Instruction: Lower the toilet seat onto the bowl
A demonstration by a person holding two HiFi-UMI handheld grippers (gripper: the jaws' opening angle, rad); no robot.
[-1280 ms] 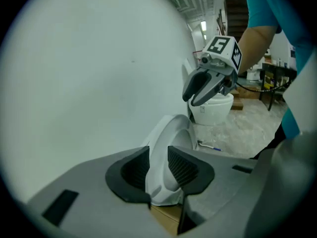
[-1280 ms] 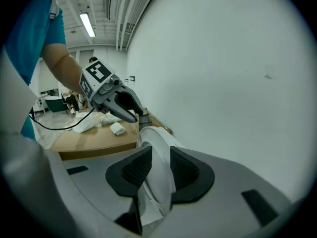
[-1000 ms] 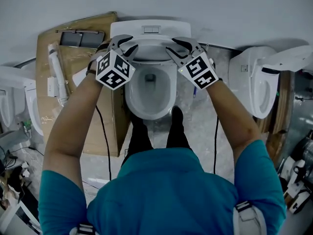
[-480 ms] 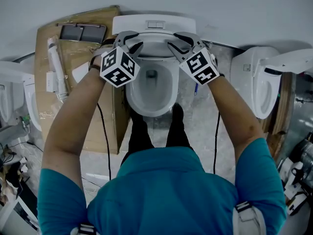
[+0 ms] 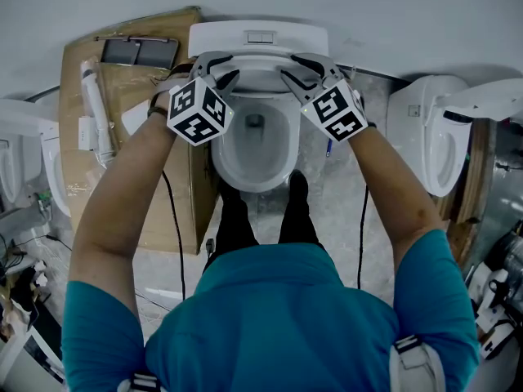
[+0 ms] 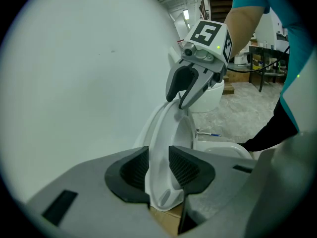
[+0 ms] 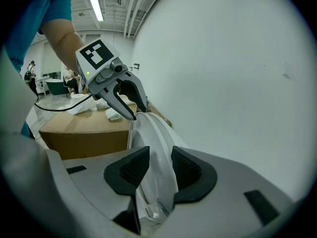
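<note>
Left tool [image 5: 214,70] and right tool [image 5: 306,70] are each clamped on one side rim of the toilet seat [image 6: 167,129], with a pad on each face. The seat stands near upright against the tank [image 5: 257,37], far of the open bowl [image 5: 252,180]. A cardboard box [image 5: 122,113] crowds the left; the floor [image 5: 343,198] is bare on the right. The seat is smooth, glossy white, with a thin curved rim.

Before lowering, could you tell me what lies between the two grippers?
The raised toilet seat spans from left gripper to right gripper, both clamped on it; the left gripper view shows this.
</note>
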